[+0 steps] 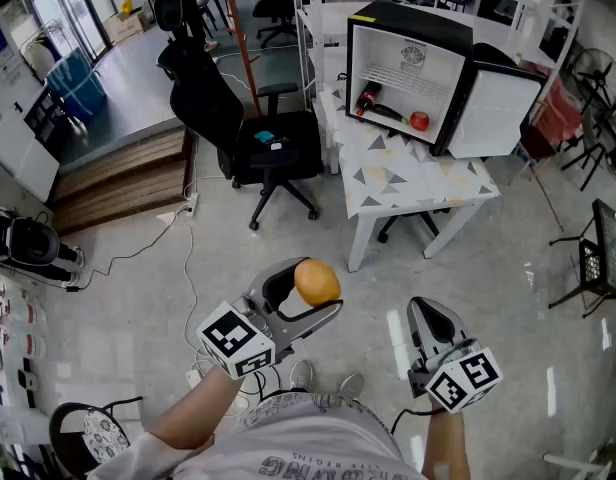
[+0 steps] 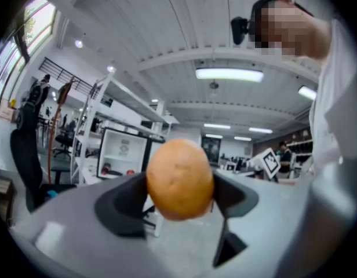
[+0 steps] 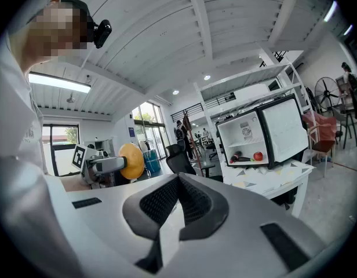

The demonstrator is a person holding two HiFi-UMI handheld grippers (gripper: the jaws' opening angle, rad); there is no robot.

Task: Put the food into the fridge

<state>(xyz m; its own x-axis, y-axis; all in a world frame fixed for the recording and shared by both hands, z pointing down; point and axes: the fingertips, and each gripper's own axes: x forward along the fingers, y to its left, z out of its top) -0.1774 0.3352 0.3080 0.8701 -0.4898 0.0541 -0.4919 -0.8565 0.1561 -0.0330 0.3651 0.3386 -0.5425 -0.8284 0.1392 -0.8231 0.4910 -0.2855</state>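
Black outside and white inside, the fridge [image 1: 413, 16] stands with its door [image 1: 493, 113] swung wide to the right on the white counter [image 1: 408, 178], well ahead of me; on its lower level a dark bottle [image 1: 375, 105] with a red cap lies at the left and a red round fruit [image 1: 419, 120] sits at the right, near the door edge; the wire shelf above them looks bare as far as I can make out.

My left gripper [image 1: 313, 294] is clamped on the orange fruit [image 1: 317, 282], its jaws spread wide round it and a pad pressing on each side; it holds the fruit up off the floor [image 1: 468, 268], level, well short of the counter. My right gripper [image 1: 430, 313] has its jaws closed together on nothing, tilted slightly downward beside the left one.

At far left wooden steps [image 1: 123, 183] rise to a higher floor; a black office chair [image 1: 243, 133] stands just left of the counter with a small teal thing [image 1: 266, 137] on its seat; a white cable [image 1: 188, 258] trails over the floor from the steps towards me; grey floor lies between both grippers and the counter.
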